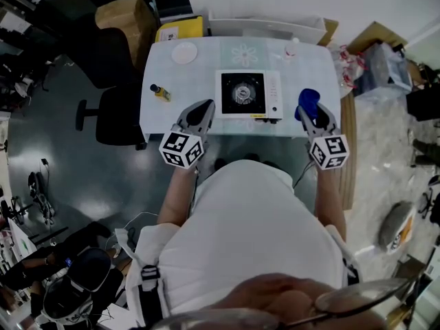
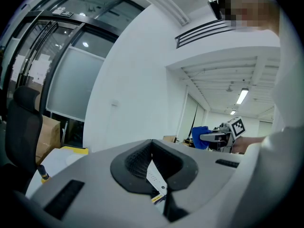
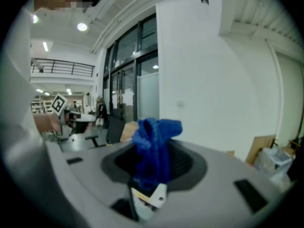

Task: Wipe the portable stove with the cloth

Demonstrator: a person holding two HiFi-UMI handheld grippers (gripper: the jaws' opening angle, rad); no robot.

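The portable stove (image 1: 247,95), white with a black burner plate, sits in the middle of the pale table (image 1: 206,67). My right gripper (image 1: 311,117) hovers just right of the stove, shut on a bunched blue cloth (image 1: 308,102). In the right gripper view the cloth (image 3: 154,146) stands up out of the closed jaws of that gripper (image 3: 151,177). My left gripper (image 1: 204,108) is held over the table's front edge, left of the stove, tilted upward. Its jaws look shut with nothing between them (image 2: 153,164). The stove is hidden in both gripper views.
A small dark bottle with a yellow label (image 1: 160,92) lies on the table's left side. A white round lid (image 1: 184,53) and a small white bottle (image 1: 292,48) stand at the back. A black office chair (image 1: 113,115) is left of the table, cardboard boxes (image 1: 127,16) behind.
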